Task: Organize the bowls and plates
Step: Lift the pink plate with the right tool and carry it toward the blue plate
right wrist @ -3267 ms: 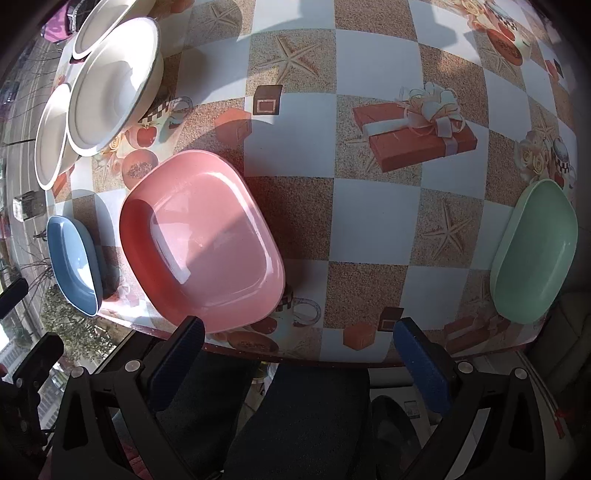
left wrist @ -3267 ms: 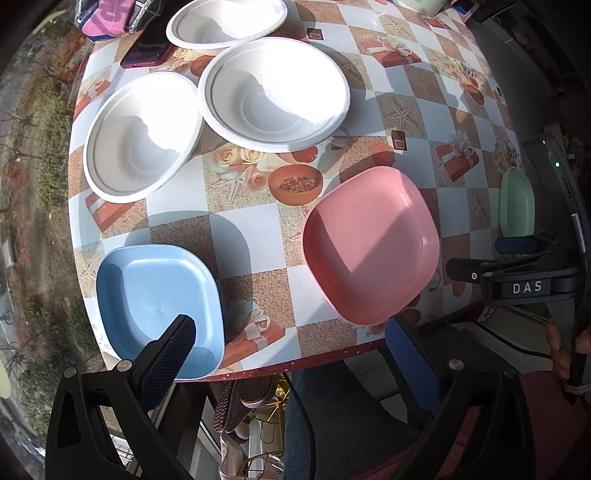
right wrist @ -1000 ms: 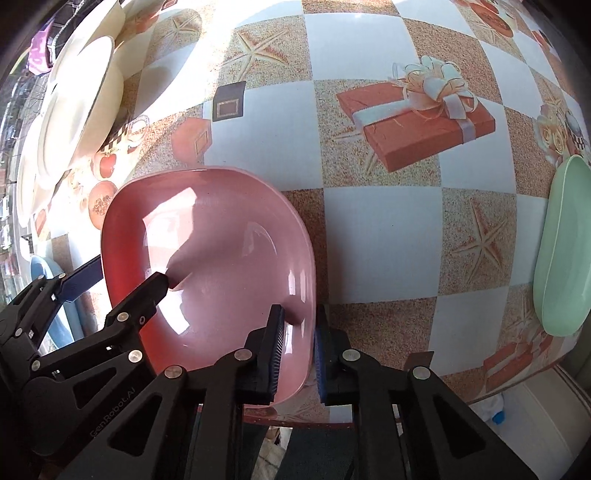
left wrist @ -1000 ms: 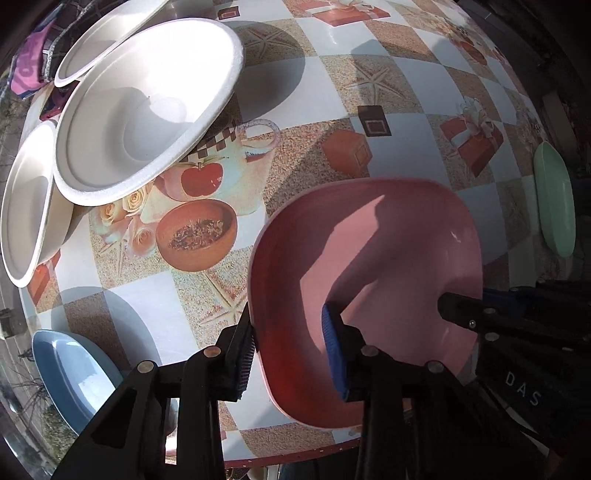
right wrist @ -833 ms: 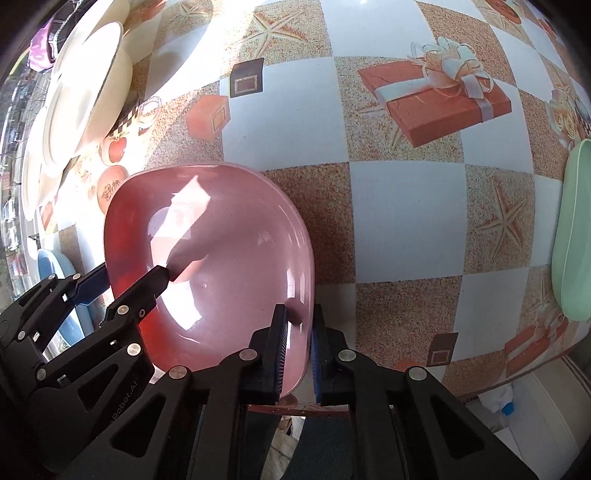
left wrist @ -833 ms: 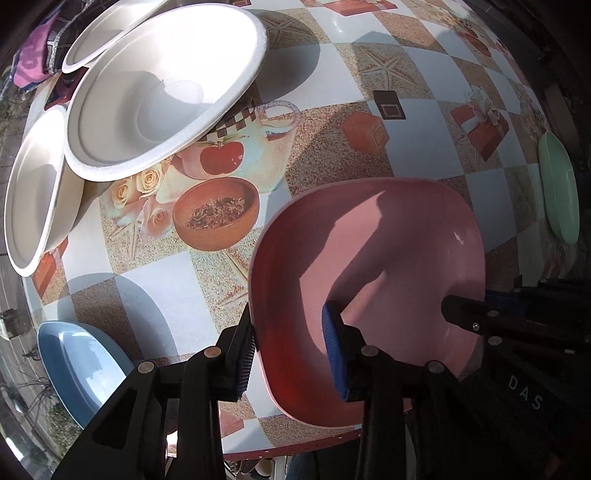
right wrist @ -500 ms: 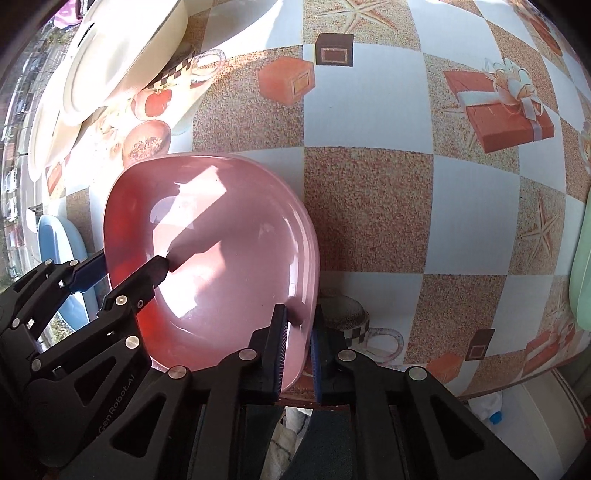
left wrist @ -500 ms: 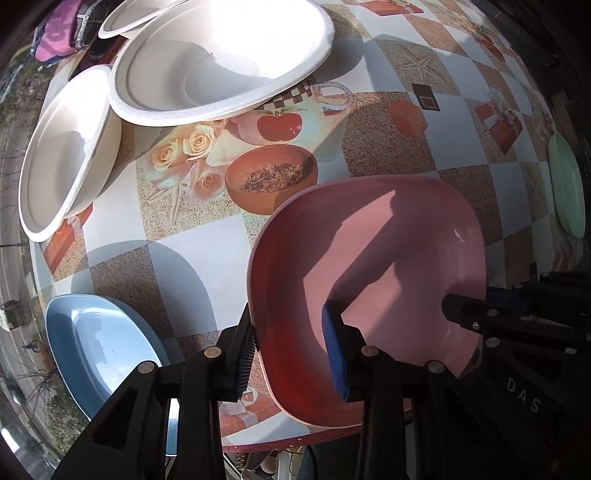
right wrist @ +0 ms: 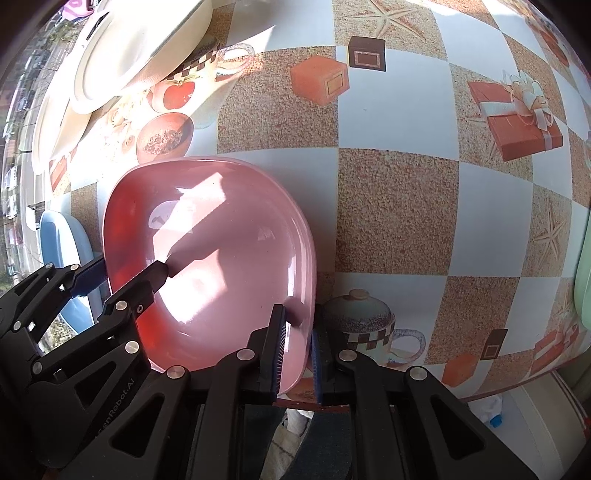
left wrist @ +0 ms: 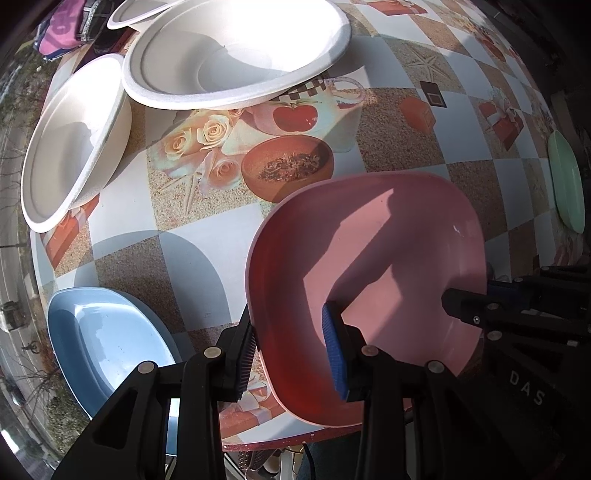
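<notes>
A pink square plate (left wrist: 388, 258) hangs just above the table, held from both sides. My left gripper (left wrist: 290, 343) is shut on its left rim, one finger inside the plate and one outside. On the opposite rim my right gripper (right wrist: 297, 339) is shut the same way, and the pink plate (right wrist: 221, 240) fills the middle of that view. A blue plate (left wrist: 110, 339) lies at the table's front left corner, just left of the pink one. Three white bowls sit behind: one large (left wrist: 236, 51), one tilted (left wrist: 70, 144), one further back (left wrist: 136, 11).
A green plate (left wrist: 565, 181) lies at the right edge of the table. The table (right wrist: 399, 206) wears a checked cloth printed with gifts and starfish. Pink and dark cloths (left wrist: 59, 26) lie at the far left corner. The table's front edge runs just below the grippers.
Both grippers have carried the pink plate leftward along the front edge, nearer the blue plate. The white bowls and blue plate show more fully in the left wrist view. Both grips are unchanged.
</notes>
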`<state>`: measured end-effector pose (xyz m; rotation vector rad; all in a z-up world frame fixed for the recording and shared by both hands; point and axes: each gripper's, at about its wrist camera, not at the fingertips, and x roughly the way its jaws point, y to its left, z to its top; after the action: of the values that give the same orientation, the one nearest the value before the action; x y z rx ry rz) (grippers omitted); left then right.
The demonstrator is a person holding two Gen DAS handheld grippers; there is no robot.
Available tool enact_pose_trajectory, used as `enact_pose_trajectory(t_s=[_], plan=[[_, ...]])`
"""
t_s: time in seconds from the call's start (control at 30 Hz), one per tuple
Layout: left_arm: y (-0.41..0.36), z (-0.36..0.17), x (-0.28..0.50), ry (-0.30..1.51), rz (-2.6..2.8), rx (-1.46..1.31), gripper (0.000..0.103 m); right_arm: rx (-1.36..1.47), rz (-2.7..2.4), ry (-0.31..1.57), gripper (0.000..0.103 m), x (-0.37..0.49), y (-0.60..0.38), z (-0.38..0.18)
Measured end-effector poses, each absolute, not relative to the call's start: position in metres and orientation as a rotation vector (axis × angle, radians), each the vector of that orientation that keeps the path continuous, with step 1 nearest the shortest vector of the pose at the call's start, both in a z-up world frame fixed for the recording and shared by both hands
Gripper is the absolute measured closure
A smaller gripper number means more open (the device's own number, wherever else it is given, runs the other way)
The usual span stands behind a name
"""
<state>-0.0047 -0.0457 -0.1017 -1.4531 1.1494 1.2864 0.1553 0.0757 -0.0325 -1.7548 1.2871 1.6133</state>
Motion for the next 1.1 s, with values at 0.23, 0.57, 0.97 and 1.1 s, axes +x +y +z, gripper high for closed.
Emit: enact_pose_trajectory(t_s=[0.23,0.57,0.97,1.1], plan=[[-0.038,-0.110,-0.006,1.145,1.290,-1.438,0.065,-1.753,1.610,1.286,0.089,0.155,0.061,-0.041],[-0.043,-0.109,-0.005,1.142,1.288,-1.439,0.065,-1.764,1.612,1.274,0.089,0.152,0.058,-0.045],[-0.043,-0.109,-0.005,1.139,1.292,-1.442,0.065,-1.768,1.609,1.270,0.089,0.150,0.057,-0.045],[-0.043,-0.109,-0.005,1.138,1.292,-1.443,0.065,-1.768,1.609,1.270,0.089,0.150,0.057,-0.045]])
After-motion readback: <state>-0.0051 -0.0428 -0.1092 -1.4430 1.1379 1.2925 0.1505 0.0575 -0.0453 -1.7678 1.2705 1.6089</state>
